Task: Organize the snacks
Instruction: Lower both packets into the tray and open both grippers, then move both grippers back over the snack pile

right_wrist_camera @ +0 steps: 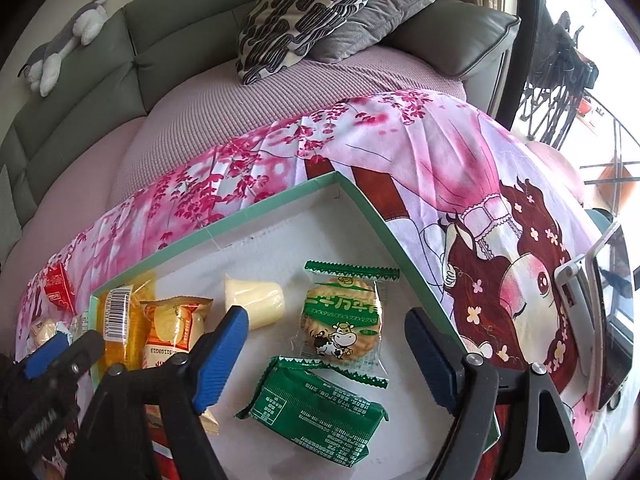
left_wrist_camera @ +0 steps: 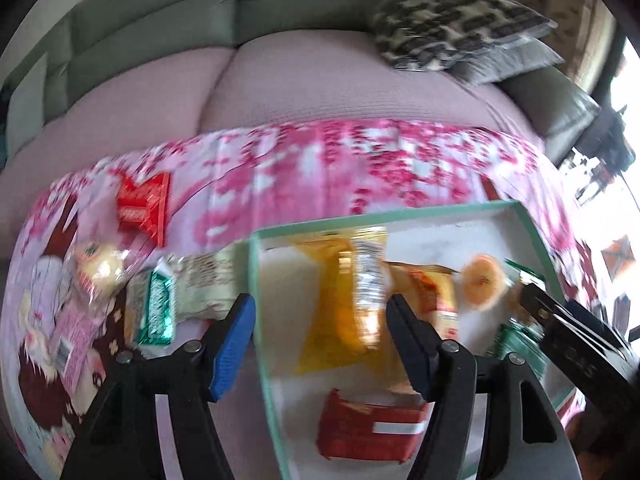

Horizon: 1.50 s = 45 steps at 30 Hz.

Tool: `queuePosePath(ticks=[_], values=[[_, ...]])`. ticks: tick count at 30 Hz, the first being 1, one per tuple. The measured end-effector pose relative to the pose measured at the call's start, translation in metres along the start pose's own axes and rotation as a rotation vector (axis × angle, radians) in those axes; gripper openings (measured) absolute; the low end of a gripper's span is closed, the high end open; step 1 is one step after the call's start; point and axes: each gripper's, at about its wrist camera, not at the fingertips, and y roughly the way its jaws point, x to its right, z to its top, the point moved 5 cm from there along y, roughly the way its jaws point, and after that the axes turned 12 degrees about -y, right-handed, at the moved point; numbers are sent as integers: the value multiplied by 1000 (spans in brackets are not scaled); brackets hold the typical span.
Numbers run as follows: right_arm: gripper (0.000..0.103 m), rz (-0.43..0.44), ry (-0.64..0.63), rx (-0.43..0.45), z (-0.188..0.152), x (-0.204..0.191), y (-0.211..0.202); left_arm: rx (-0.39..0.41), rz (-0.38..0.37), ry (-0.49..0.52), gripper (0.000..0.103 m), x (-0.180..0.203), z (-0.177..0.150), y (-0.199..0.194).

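Closest up, both sets of jaws stand apart with nothing pinched: the right gripper point(right_wrist_camera: 326, 354) hangs over the green-rimmed tray point(right_wrist_camera: 264, 204), and the left gripper point(left_wrist_camera: 322, 344) straddles its left wall, one blue pad outside on the cloth. No earlier shot to compare, so that's all I'll say on them. Snacks inside the tray, near to far in the right wrist view: one dark green wrapped pack point(right_wrist_camera: 316, 416), one round cracker point(right_wrist_camera: 340, 322) in clear film with a cow on it, one pale jelly cup point(right_wrist_camera: 256, 304) lying on its side, one orange-and-white packet point(right_wrist_camera: 178, 322), one yellow pouch point(right_wrist_camera: 122, 326) with a barcode. The left wrist view adds one red packet point(left_wrist_camera: 370, 426) at the tray's near edge, so six inside by my count. Still out on the pink blossom cloth point(left_wrist_camera: 360, 160): one green-striped packet point(left_wrist_camera: 158, 308), one round snack in clear wrap point(left_wrist_camera: 100, 268), one red wrapper point(left_wrist_camera: 144, 208) farther back; it's blurry there, could be more. Handling guess: all light, crinkly and slippery. I'd pinch the sealed crimped ends, not the middles, since the cracker would likely snap. The cup looks squishy, so grab it across the body, gently. Two cushions point(right_wrist_camera: 320, 12) and one plush cat point(right_wrist_camera: 68, 36) on the sofa behind.
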Motion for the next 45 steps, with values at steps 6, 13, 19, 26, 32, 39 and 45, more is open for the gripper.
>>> queuePosePath(ticks=[6,13,19,26,32,39,45], values=[[84,-2,-20,-4,0,-2,1,26,45,-80,89,-23,8,2],[103,-13,-43,3,1,-3,0,50,88,-104,103,-34,10,5],[103,-11,-65,14,1,-6,0,69,97,-119,103,-39,12,4],[103,6,-59,33,2,-6,-2,79,101,-110,103,-42,12,3],[103,24,-62,40,4,-11,-4,93,85,-113,103,-45,13,-2],[103,43,-83,72,8,-23,-13,117,82,-122,103,-61,18,-15],[103,60,-116,82,10,-40,-17,149,121,-137,103,-87,23,-29]])
